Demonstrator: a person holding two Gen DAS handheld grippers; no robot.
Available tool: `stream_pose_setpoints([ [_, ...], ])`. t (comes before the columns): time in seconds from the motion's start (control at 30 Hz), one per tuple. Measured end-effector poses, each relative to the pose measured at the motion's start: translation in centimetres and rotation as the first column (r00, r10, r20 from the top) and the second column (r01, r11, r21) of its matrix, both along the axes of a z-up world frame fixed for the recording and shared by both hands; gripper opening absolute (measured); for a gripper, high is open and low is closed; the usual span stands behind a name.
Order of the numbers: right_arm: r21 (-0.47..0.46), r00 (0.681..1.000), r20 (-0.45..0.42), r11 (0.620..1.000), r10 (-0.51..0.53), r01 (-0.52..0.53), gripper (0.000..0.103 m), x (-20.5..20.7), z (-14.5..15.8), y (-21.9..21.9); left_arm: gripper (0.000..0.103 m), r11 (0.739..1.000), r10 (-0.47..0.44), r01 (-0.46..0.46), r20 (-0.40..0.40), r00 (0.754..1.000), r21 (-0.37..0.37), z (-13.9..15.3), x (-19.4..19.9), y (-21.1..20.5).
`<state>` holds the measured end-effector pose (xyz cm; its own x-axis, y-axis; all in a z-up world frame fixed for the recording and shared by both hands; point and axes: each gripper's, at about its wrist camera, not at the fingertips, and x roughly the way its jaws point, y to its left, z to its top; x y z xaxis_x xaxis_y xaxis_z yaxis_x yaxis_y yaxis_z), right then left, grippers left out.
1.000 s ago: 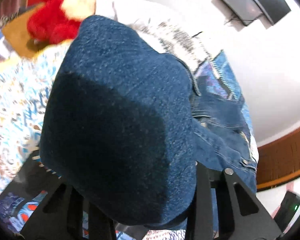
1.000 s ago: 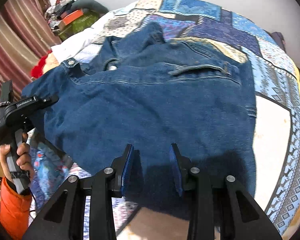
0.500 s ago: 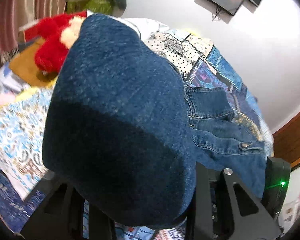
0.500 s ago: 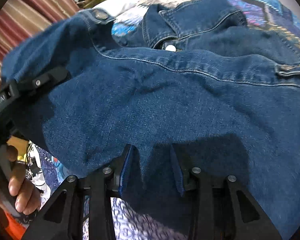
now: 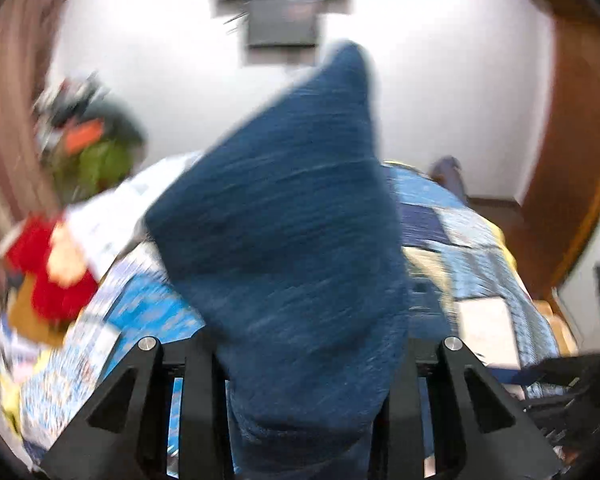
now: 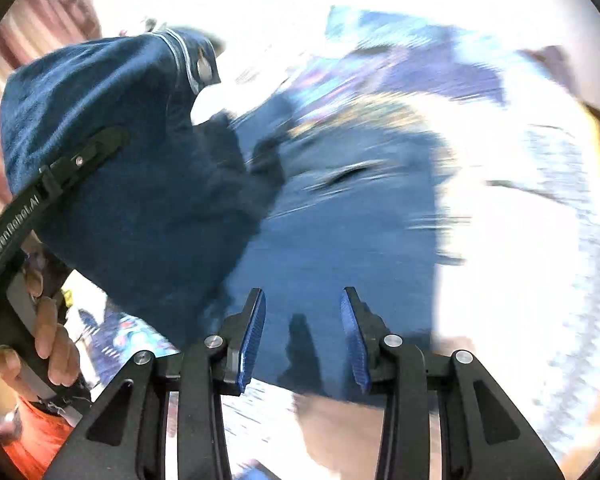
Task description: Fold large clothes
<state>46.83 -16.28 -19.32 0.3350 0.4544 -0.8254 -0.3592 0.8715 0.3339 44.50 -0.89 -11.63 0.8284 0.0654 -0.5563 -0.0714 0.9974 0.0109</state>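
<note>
Across the patchwork bedspread (image 5: pixel 476 236) lies most of a blue denim jacket (image 6: pixel 340 240), and we hold two parts of it at once. Our left gripper (image 5: pixel 300 380) is clamped on a thick bunch of the denim; the cloth fills the gap between its black fingers and rises in front of the lens as a tall blue peak, hiding the pads. From the right wrist view, we see that same gripper at the left edge, held by a hand (image 6: pixel 40 344) with an orange sleeve (image 6: pixel 32 444) below it, and the jacket's side with a metal button (image 6: pixel 204 68) draped over it, lifted clear of the bed.

Our right gripper (image 6: pixel 304 340) sits at the jacket's near hem. Its blue ribbed pads (image 6: pixel 254 340) stand a little apart with a fold of denim running up between them; the cloth puckers there, so we read it as pinched, though the blur keeps the contact itself unclear. The rest of the jacket spreads flat beyond, a chest pocket flap showing as a smeared line.

Both views are heavily blurred. On the left of the left wrist view we make out a red plush toy (image 5: pixel 52 280) on the bed, with a green bundle (image 5: pixel 96 160) behind it. A dark screen (image 5: pixel 282 8) hangs on the white wall above.
</note>
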Motion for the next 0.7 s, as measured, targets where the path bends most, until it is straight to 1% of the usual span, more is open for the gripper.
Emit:
stream_pose_setpoints([
  [0.03,0.004,0.999,0.01,0.999,-0.044,0.044,0.035,-0.5,0.6,-2.6,0.031,0.999,-0.042,0.042,0.0,0.999,0.029,0.1,0.0,-2.1],
  [0.07,0.009,0.997,0.009,0.997,-0.073,0.073,0.035,-0.9,1.0,-4.4,0.031,0.993,-0.101,0.102,-0.02,0.995,0.051,-0.5,0.2,-4.7],
  [0.13,0.013,0.991,0.005,0.991,-0.136,0.136,0.035,-1.8,1.5,-8.1,0.031,0.98,-0.178,0.185,-0.088,0.98,0.075,-1.8,0.5,-7.9],
  [0.2,-0.012,0.98,0.018,0.98,-0.199,0.2,0.035,-3.2,1.7,-11.4,0.032,0.949,-0.275,0.3,-0.214,0.937,0.093,-5.1,0.7,-11.0],
  [0.23,-0.021,0.974,0.022,0.974,-0.224,0.225,0.035,-3.8,1.7,-12.9,0.033,0.936,-0.298,0.334,-0.257,0.92,0.112,-6.6,0.6,-11.9],
  [0.27,-0.022,0.972,0.02,0.971,-0.236,0.237,0.035,-4.1,1.8,-13.7,0.037,0.924,-0.31,0.357,-0.28,0.909,0.135,-7.5,0.2,-12.5],
  [0.3,-0.02,0.969,0.011,0.969,-0.245,0.246,0.035,-4.8,1.7,-14.8,0.037,0.911,-0.319,0.377,-0.292,0.901,0.168,-8.2,-0.3,-13.0],
  [0.33,-0.015,0.968,0.003,0.968,-0.25,0.25,0.035,-5.4,1.7,-15.8,0.042,0.887,-0.331,0.402,-0.295,0.896,0.225,-8.7,-1.3,-13.6],
  [0.37,-0.012,0.968,0.001,0.968,-0.249,0.249,0.035,-5.9,1.5,-16.4,0.052,0.875,-0.343,0.419,-0.302,0.89,0.241,-8.8,-2.0,-13.6],
  [0.4,-0.016,0.97,0.002,0.969,-0.245,0.245,0.035,-6.4,1.5,-16.7,0.058,0.867,-0.372,0.45,-0.321,0.871,0.217,-8.6,-2.5,-13.4],
  [0.43,-0.024,0.972,0.008,0.971,-0.237,0.237,0.035,-6.9,1.6,-16.7,0.068,0.864,-0.392,0.468,-0.333,0.857,0.187,-8.6,-2.8,-13.5],
  [0.47,-0.03,0.973,0.016,0.973,-0.23,0.23,0.035,-7.1,1.8,-16.4,0.077,0.862,-0.418,0.487,-0.346,0.84,0.141,-8.1,-3.3,-13.0],
  [0.5,-0.039,0.975,0.028,0.975,-0.218,0.219,0.035,-7.3,2.0,-16.1,0.078,0.862,-0.426,0.491,-0.348,0.835,0.123,-7.7,-3.5,-12.5],
  [0.6,-0.045,0.98,0.069,0.981,-0.185,0.188,0.035,-7.5,3.1,-14.8,0.078,0.88,-0.429,0.473,-0.347,0.834,0.05,-6.0,-4.7,-11.0],
  [0.63,-0.037,0.982,0.081,0.984,-0.173,0.177,0.035,-7.6,3.6,-14.2,0.08,0.892,-0.422,0.452,-0.341,0.84,0.009,-5.2,-5.0,-9.8],
  [0.67,-0.028,0.982,0.091,0.986,-0.163,0.166,0.035,-7.6,4.0,-13.8,0.083,0.9,-0.415,0.437,-0.334,0.846,-0.012,-5.1,-5.5,-9.3],
  [0.7,-0.019,0.984,0.105,0.989,-0.147,0.15,0.035,-7.5,4.7,-13.1,0.084,0.911,-0.399,0.411,-0.319,0.86,-0.032,-4.3,-5.8,-8.0],
])
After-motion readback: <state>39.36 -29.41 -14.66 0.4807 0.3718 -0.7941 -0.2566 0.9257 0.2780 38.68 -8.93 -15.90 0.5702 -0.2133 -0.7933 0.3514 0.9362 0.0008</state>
